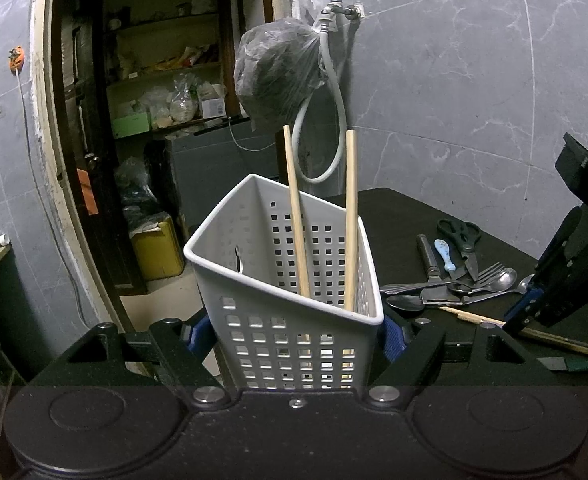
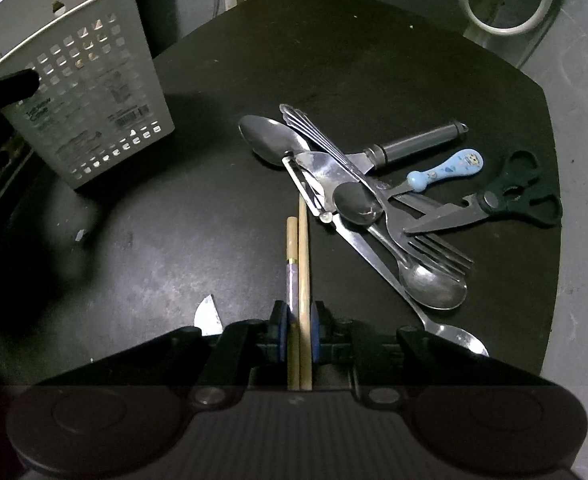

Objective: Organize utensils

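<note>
Four chopsticks [image 2: 304, 280], one basket [image 1: 294, 344], one scissors [image 2: 506, 200], two forks [image 2: 438, 252].

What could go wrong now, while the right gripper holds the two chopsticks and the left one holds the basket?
The right gripper pinches two chopsticks side by side; one may slip out when lifted. Their far ends lie against the peeler in the cutlery pile, so a lift may drag it. The white basket, held tilted by the left gripper, already holds two wooden sticks that may block entry.

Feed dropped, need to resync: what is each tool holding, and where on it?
Left tool clamps the white perforated plastic basket by its lower sides. Right tool pinches two wooden chopsticks near one end.
</note>
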`<control>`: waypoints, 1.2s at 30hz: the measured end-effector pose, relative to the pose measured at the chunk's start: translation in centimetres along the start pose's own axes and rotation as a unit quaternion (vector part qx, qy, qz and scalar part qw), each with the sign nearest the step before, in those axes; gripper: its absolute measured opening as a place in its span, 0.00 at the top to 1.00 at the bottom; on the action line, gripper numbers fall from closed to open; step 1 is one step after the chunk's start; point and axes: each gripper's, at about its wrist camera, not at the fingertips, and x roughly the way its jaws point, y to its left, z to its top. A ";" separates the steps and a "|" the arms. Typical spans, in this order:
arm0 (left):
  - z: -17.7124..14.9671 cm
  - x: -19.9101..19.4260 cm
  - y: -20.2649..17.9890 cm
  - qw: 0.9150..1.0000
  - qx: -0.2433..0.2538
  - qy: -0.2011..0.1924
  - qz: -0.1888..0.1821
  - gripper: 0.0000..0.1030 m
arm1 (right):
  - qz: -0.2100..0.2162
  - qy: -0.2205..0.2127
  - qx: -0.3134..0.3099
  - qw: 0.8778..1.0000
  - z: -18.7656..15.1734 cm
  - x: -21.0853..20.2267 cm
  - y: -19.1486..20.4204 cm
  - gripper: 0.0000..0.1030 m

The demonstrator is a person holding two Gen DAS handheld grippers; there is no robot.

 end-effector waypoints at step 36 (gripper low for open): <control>0.1 0.1 0.0 1.000 0.004 -0.001 -0.002 0.23 | 0.012 -0.050 0.019 0.999 -0.4 -0.8 -0.6 0.94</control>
